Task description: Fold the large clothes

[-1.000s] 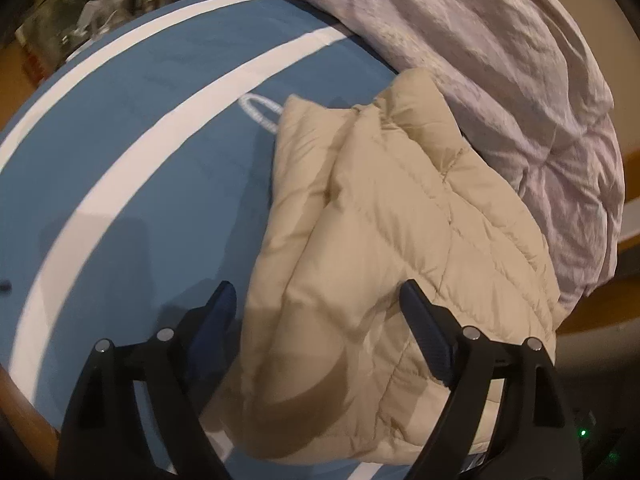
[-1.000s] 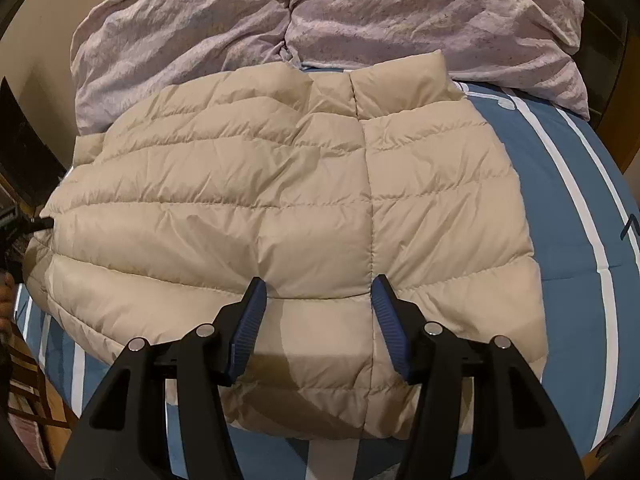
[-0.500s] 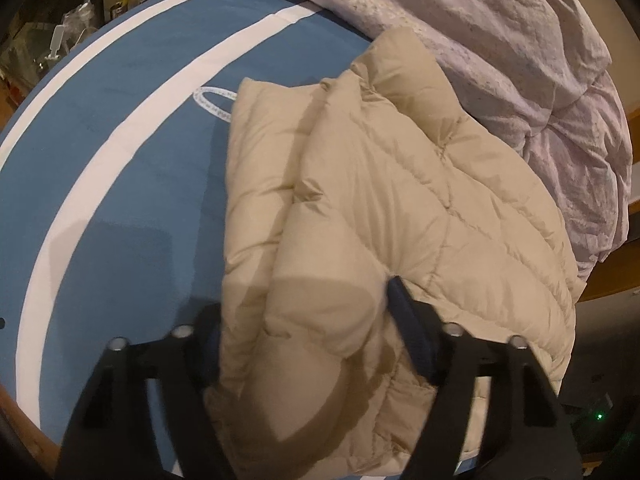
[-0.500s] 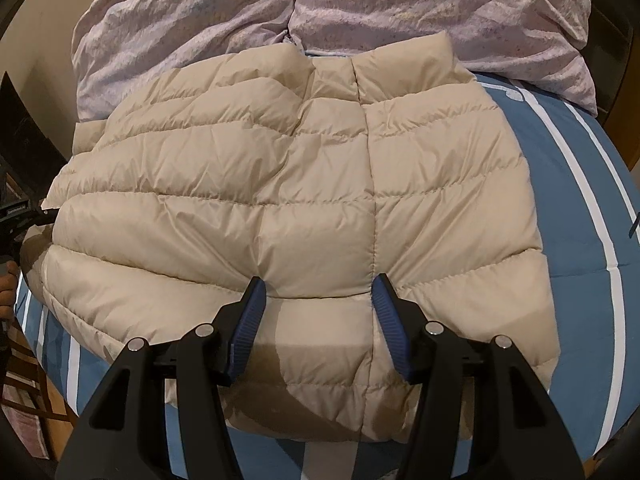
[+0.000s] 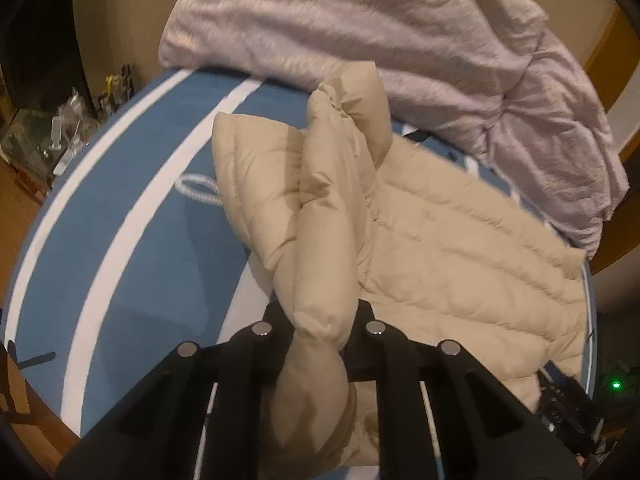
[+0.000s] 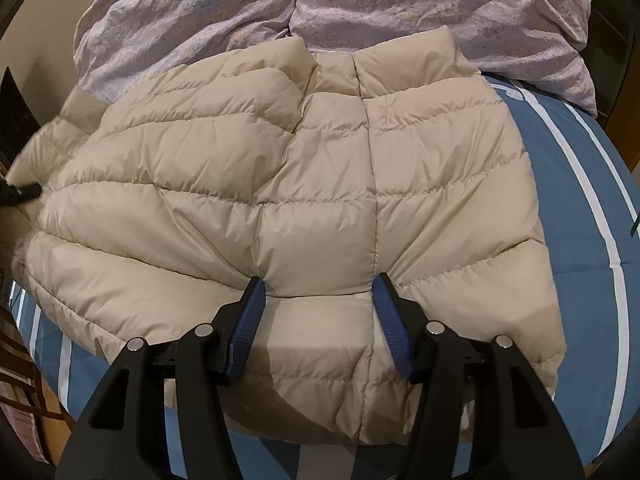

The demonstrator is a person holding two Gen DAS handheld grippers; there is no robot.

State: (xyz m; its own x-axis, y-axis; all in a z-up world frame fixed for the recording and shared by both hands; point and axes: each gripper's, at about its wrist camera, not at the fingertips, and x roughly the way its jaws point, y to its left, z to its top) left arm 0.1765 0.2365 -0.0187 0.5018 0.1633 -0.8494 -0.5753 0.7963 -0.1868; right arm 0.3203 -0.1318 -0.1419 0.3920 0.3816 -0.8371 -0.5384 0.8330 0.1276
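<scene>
Jacket [image 5: 460, 240] edge bunched in clamped left gripper [image 5: 320, 320], fingertips hidden; right gripper [image 6: 318, 292] open.

From the left wrist view, the left hand-held gripper's [image 5: 320, 320] fingertips vanish behind a bunched fold of the beige quilted puffer jacket [image 5: 460, 248]. The clutter of small items [image 5: 68, 132] at the far left is too blurred to identify. The crumpled lilac duvet [image 6: 360, 0] runs off the frame's top in the right wrist view.
</scene>
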